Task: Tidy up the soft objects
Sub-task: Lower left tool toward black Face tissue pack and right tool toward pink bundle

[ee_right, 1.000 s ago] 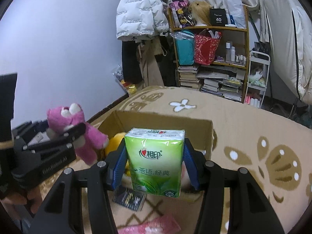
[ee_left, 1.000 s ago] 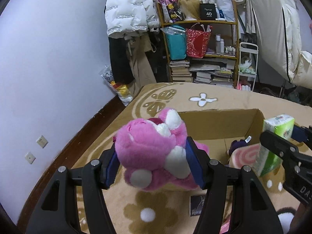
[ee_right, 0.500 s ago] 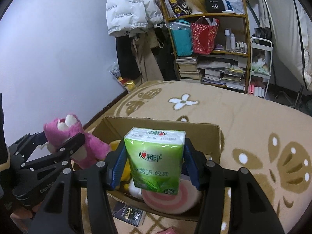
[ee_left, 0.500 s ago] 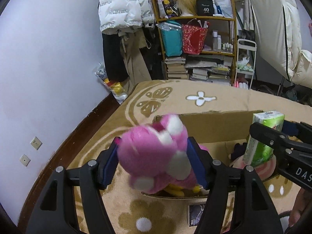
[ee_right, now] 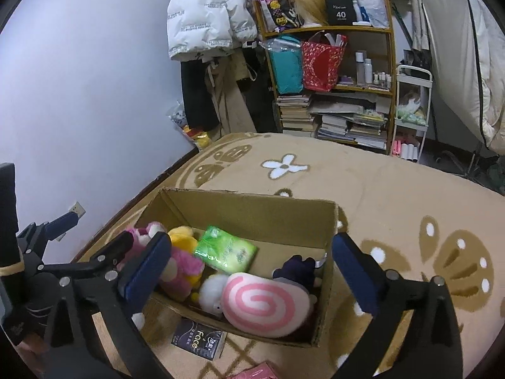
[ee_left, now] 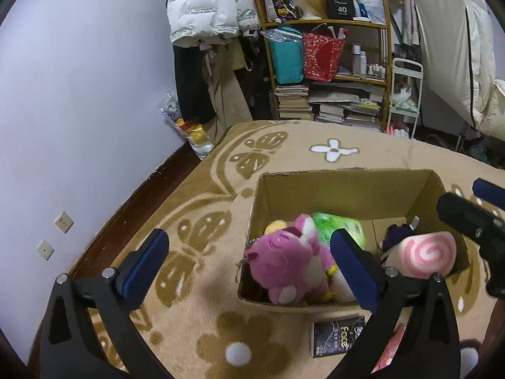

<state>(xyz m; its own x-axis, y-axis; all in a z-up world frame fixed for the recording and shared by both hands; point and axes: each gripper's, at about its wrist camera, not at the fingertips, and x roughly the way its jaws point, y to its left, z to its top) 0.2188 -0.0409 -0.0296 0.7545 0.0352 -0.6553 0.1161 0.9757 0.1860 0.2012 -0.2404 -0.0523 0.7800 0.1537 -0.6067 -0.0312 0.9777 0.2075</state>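
An open cardboard box (ee_left: 347,186) (ee_right: 252,208) sits on the carpet. Inside lie a pink plush bear (ee_left: 287,265) (ee_right: 180,268), a green tissue pack (ee_left: 339,225) (ee_right: 225,251), a pink-swirl round plush (ee_left: 421,254) (ee_right: 265,306), a yellow plush (ee_right: 181,238) and a dark plush (ee_right: 298,271). My left gripper (ee_left: 249,265) is open and empty above the box's near left corner. My right gripper (ee_right: 249,268) is open and empty above the box.
A dark "Face" packet (ee_left: 337,336) (ee_right: 199,339) and a pink packet (ee_right: 255,372) lie on the carpet in front of the box. A cluttered shelf (ee_left: 328,63) and hanging coats (ee_left: 205,9) stand at the back. A wall (ee_left: 79,94) runs along the left.
Both grippers opened. The pink bear dropped from the left gripper into the box, and the green tissue pack dropped from the right gripper into the box. Both views now look down steeper.
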